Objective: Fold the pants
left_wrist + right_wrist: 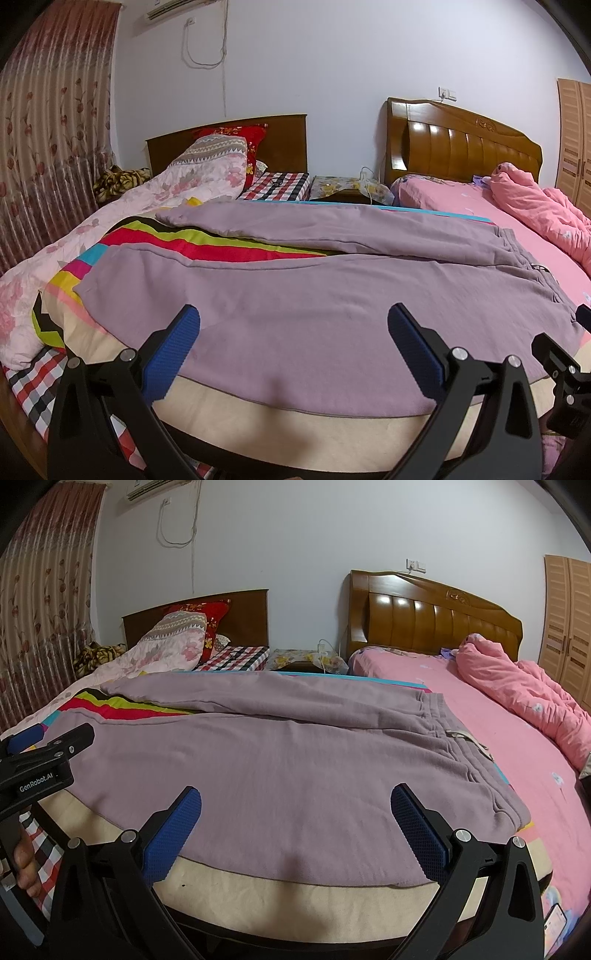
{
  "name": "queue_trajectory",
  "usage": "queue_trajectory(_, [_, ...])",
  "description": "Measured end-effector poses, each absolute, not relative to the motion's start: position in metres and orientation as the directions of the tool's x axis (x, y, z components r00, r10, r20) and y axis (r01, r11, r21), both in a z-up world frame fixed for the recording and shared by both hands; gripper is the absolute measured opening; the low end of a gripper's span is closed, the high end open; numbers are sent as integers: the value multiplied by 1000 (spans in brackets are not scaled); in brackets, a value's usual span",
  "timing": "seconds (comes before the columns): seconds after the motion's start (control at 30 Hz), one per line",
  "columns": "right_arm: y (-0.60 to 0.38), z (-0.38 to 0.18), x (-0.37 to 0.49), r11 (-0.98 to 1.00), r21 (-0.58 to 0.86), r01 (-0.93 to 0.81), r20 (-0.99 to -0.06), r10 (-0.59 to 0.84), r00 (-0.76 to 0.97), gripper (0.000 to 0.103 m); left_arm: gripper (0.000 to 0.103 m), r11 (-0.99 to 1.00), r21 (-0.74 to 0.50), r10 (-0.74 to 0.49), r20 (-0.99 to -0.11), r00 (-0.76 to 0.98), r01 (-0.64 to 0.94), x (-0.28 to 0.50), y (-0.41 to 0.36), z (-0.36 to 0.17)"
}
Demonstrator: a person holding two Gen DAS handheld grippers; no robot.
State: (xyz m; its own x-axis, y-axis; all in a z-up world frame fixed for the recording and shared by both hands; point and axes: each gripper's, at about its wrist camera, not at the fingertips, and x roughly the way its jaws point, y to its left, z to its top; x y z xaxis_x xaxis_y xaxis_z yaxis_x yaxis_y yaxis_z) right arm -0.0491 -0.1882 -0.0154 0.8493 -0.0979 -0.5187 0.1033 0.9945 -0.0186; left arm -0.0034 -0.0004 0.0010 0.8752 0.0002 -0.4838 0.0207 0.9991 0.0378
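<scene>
While both tools hover at the near edge of the bed, nothing is gripped.
Pants: mauve sweatpants (295,295) lie spread flat across the foot of the bed, waistband (454,731) to the right, both legs running left.
Legs: the near leg lies flat along the near bed edge; the far leg (295,225) angles away from it, leaving a wedge of striped cloth showing between them.
Drawstring: a pale cord end (469,740) rests on the waistband.
Under the pants: a bright striped blanket (207,243), with a beige mattress edge (295,893) just below the near hem.
Left gripper (293,354): fingers wide apart, blue pads (173,354) above the near leg's edge, closed on nothing; whether they touch the cloth I cannot tell.
Right gripper (295,830): fingers likewise spread wide, blue pads (417,834) above the seat area near the waistband, empty.
Cross view: the left tool also shows at the left edge of the right wrist view, over the leg ends.
Surroundings: a pink sheet (498,768) and a crumpled pink quilt (517,690) lie to the right; a floral quilt (110,214) lies to the left; a wooden headboard (465,140) stands against the wall.
</scene>
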Motion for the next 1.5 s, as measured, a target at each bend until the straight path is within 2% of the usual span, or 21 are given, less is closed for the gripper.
queue_trajectory(0.6, [-185,-16,-49,995,-16,101,-520,-95,849,99,102,997,76,27,-440,897,8,-8,-4,5])
queue_trajectory(0.83, [-183,-19,-48,995,-16,99,-527,-93,845,99,102,997,74,32,-483,875,5,-7,-7,5])
queue_trajectory(1.03, [-180,-23,-45,996,-23,88,-533,-87,841,99,102,996,92,48,-461,886,-7,-5,-6,5])
queue_trajectory(1.13, [-181,-23,-42,996,-29,85,-534,-87,841,99,102,991,135,57,-483,874,9,2,-10,3])
queue_trajectory(1.3, [-188,-28,-33,994,-26,105,-544,-102,833,99,102,993,116,33,-510,859,30,14,-9,-6])
queue_trajectory(1.43, [-198,-17,-24,998,2,69,-531,-57,845,99,102,993,105,12,-537,843,52,30,-9,-10])
queue_trajectory(1.5, [-212,-1,-11,999,29,45,-518,-23,855,99,102,993,94,-10,-509,861,67,40,-12,-3])
